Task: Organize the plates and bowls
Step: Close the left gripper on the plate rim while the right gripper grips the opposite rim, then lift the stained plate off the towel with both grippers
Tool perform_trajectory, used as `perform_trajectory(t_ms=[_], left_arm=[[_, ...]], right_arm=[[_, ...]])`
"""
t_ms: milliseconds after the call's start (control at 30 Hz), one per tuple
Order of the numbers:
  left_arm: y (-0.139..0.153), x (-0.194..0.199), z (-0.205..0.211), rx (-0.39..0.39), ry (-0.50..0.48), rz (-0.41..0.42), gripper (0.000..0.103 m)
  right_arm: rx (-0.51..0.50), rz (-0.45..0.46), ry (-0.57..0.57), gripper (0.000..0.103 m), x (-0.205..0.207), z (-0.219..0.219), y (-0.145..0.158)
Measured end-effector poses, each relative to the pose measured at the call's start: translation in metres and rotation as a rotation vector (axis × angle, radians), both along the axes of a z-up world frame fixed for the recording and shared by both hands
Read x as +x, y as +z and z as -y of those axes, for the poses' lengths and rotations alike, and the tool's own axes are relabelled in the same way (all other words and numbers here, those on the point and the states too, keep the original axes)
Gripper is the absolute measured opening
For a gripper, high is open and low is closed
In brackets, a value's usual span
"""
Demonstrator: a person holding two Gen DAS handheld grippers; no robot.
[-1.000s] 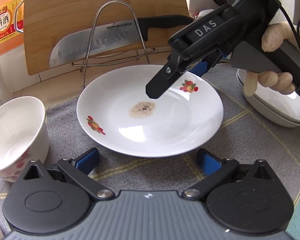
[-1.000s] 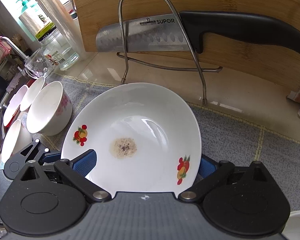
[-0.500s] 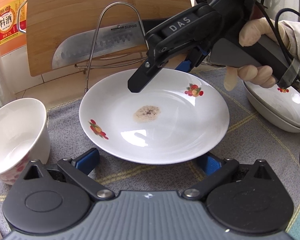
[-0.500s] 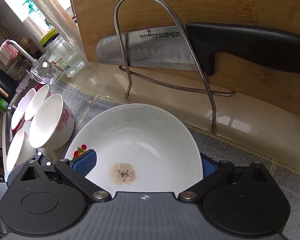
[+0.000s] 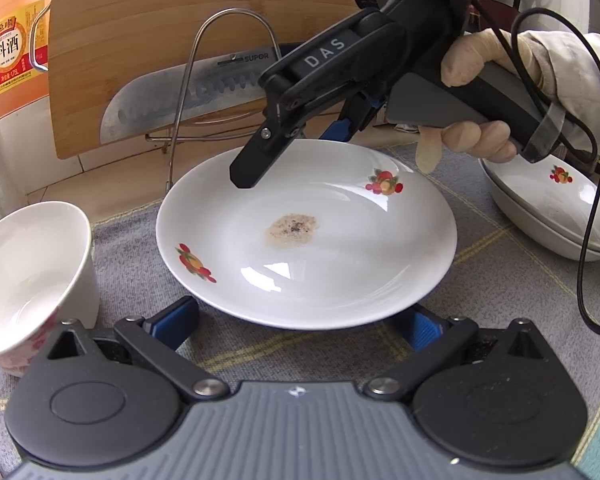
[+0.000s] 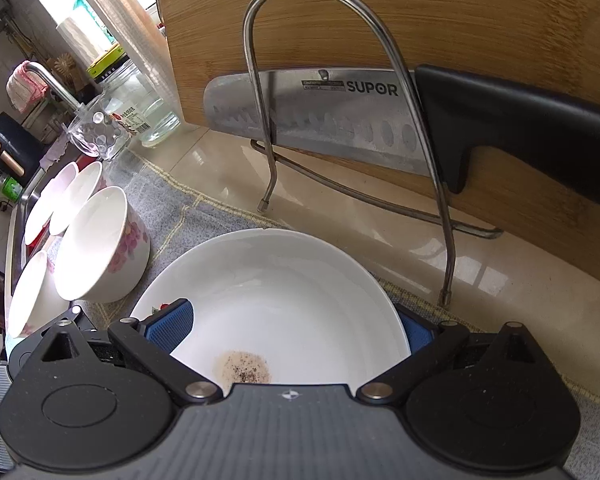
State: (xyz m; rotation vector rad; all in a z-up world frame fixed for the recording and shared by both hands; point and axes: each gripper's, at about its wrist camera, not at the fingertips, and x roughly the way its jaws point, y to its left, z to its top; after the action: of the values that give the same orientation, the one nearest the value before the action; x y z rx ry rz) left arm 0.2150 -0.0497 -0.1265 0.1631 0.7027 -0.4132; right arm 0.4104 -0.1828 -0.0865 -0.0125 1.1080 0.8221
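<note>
Plates are what this moment turns on: a white plate (image 5: pixel 306 236) with fruit motifs and a brown speckled stain lies on the grey cloth (image 5: pixel 500 276), right ahead of the left gripper (image 5: pixel 300 318), whose blue-padded fingers (image 5: pixel 176 316) stand apart on either side of the near rim, touching nothing. The right gripper (image 6: pixel 290 326) hovers over the far rim, its fingers (image 6: pixel 168 326) also apart and astride the plate. The step in hand looks like the approach to a grasp; the next move probably calls for lowering one finger under the rim and pinching it, then carrying the plate towards the stacked plates (image 5: pixel 556 216) beyond the right-hand finger. A flowered bowl (image 5: pixel 28 276) stands just outside the left-hand finger. Whether the right gripper's lower finger already touches the rim is hidden. The stack is partly cut off by the hand (image 5: pixel 472 108) and cable.
</note>
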Motion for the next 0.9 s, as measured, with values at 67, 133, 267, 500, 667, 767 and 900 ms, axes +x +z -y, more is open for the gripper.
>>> perform_trajectory(t_ms=[67, 133, 267, 500, 667, 767, 900], left_arm=[[0.0, 0.0005, 0.0003, 0.0, 0.001, -0.002, 0.103], [0.0, 0.001, 0.0003, 0.0, 0.0, -0.002, 0.103], [0.0008, 0.0017, 0.001, 0.002, -0.001, -0.005, 0.103], [0.0014, 0.0, 0.0032, 0.015, -0.016, 0.012, 0.103], [0.0017, 0.001, 0.0063, 0.019, -0.027, 0.019, 0.103], [0.0018, 0.0009, 0.0064, 0.019, -0.028, 0.019, 0.103], [0.0018, 0.0007, 0.0065, 0.018, -0.028, 0.019, 0.103]], right_arm=[[-0.003, 0.003, 0.016, 0.103, 0.0006, -0.0012, 0.0], [-0.011, 0.005, 0.029, 0.103, 0.0002, -0.0025, 0.0002], [-0.024, 0.008, 0.062, 0.103, 0.0, -0.0033, 0.0007], [-0.046, 0.004, 0.099, 0.103, 0.0005, -0.0064, 0.0018], [-0.03, -0.017, 0.104, 0.103, 0.0028, -0.0046, 0.0018], [-0.021, -0.02, 0.096, 0.103, 0.0045, -0.0047, 0.0018], [-0.017, -0.02, 0.089, 0.103, 0.0045, -0.0048, 0.0018]])
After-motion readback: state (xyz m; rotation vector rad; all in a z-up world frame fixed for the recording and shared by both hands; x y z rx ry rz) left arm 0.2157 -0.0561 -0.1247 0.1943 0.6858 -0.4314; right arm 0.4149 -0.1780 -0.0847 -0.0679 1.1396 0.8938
